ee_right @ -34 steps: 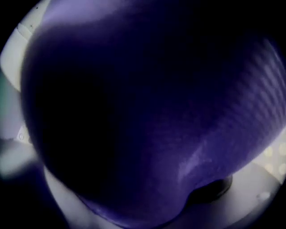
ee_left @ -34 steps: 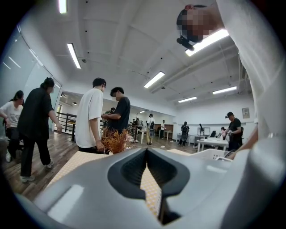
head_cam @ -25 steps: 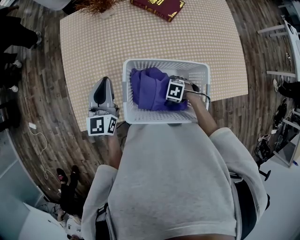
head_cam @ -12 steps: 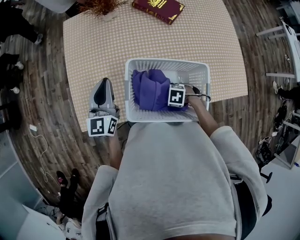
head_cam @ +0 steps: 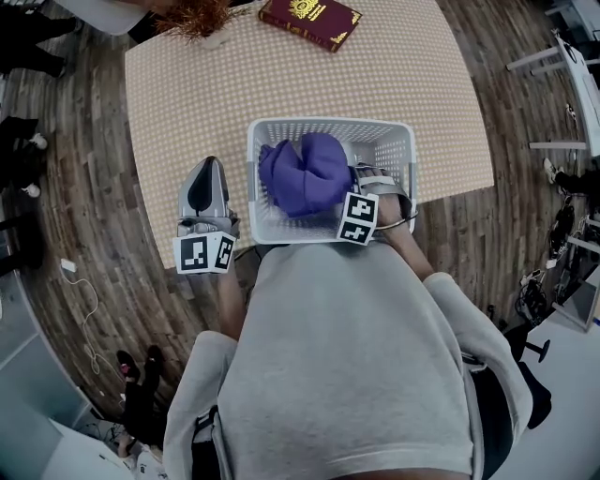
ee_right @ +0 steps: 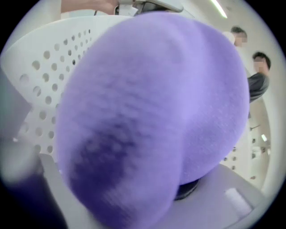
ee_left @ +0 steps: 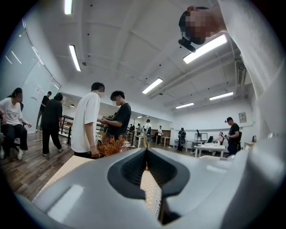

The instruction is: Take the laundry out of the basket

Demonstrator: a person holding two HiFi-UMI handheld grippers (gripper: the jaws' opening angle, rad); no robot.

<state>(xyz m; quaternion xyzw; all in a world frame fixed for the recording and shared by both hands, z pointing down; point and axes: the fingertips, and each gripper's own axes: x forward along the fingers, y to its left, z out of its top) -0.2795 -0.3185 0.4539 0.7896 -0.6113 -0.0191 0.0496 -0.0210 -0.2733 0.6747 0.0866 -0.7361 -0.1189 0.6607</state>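
Note:
A white perforated laundry basket (head_cam: 384, 150) stands at the near edge of the checked table (head_cam: 187, 94). A purple cloth (head_cam: 305, 173) is bunched up and raised inside it. My right gripper (head_cam: 354, 192) points steeply down at the basket's right side; its jaws have just been closing and are shut on the cloth. In the right gripper view the purple cloth (ee_right: 152, 112) fills the frame, with the basket wall (ee_right: 40, 71) behind it. My left gripper (head_cam: 206, 167) rests level to the left of the basket, jaws together and holding nothing (ee_left: 146, 152).
A red book (head_cam: 309, 19) and a dried plant (head_cam: 192, 14) lie at the table's far edge. Wooden floor surrounds the table, with a white cable (head_cam: 80, 291) on the left. Several people (ee_left: 87, 118) stand beyond the table in the left gripper view.
The right gripper has risen and tipped towards me, pulling the purple cloth up into a bunch inside the basket. The left gripper has stayed in place.

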